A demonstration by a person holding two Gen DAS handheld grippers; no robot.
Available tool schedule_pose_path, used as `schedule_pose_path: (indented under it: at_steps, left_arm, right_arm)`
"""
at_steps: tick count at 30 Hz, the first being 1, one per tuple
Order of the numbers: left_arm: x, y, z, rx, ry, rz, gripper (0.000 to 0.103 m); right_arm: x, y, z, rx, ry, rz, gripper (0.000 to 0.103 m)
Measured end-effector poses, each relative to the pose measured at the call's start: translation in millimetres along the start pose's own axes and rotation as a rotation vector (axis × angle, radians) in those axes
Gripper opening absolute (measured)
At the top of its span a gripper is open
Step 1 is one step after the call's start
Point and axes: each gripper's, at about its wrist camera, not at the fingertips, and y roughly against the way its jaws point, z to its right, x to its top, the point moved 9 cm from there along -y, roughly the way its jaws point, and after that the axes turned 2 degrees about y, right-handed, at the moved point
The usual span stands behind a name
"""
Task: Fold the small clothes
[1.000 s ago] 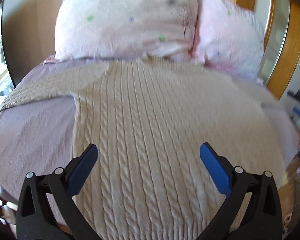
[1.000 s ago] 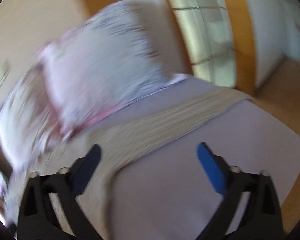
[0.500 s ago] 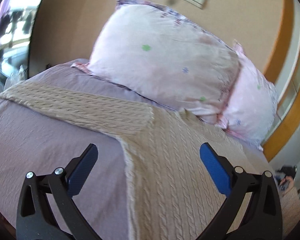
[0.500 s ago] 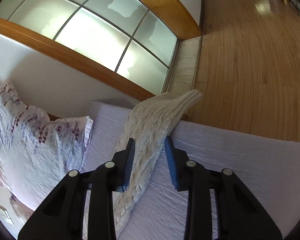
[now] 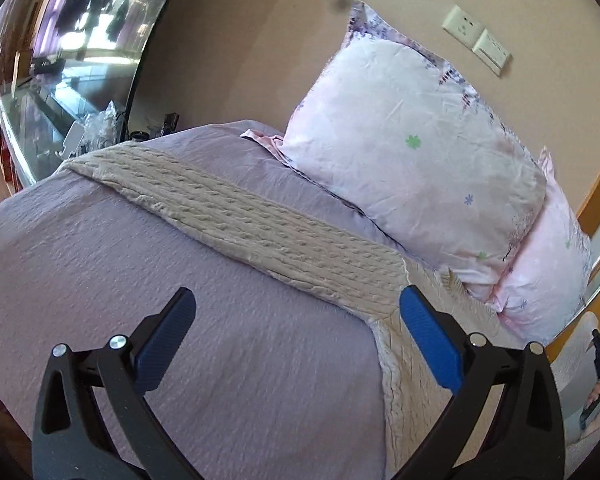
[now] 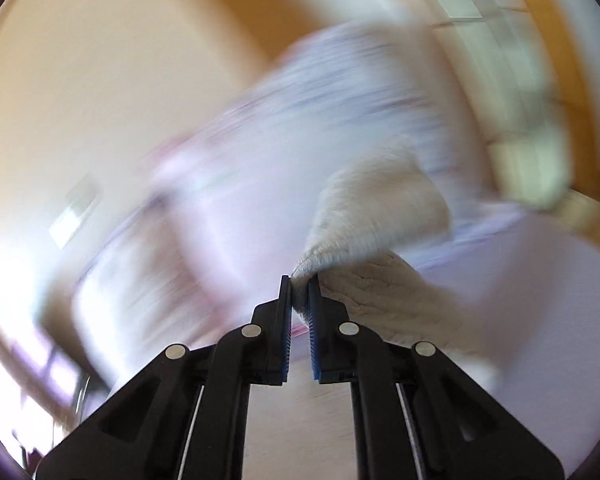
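Note:
A beige cable-knit sweater lies on the lilac bed cover. Its one sleeve stretches to the far left edge of the bed. My left gripper is open and empty, above the cover just in front of that sleeve near the armpit. My right gripper is shut on the other sleeve of the sweater and holds it lifted off the bed. The right wrist view is blurred by motion.
Two pale pink pillows lean on the wall at the head of the bed. A glass cabinet with clutter stands past the far left edge. A wooden frame runs at the right.
My right gripper has closed on the right sleeve end and lifted it, swinging fast. My left gripper has turned left, from the sweater body toward the left sleeve, still open.

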Motion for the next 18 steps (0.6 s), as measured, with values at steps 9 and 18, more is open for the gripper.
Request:
schedule_pose_path:
  at_steps: [9,18]
  left_arm:
    - [36.7,-19.9,-81.1,0.043,0.369,-0.015,0.08]
    - [83.1,-38.5,-155.7,0.121,0.582,0.006,0.064]
  right_arm:
    - [-146.8,-48.1,-171.3,0.312,0.323,-0.385,0.066]
    - [-105.5,-5.9,-96.5,0.165,0.181,-0.275,0.08]
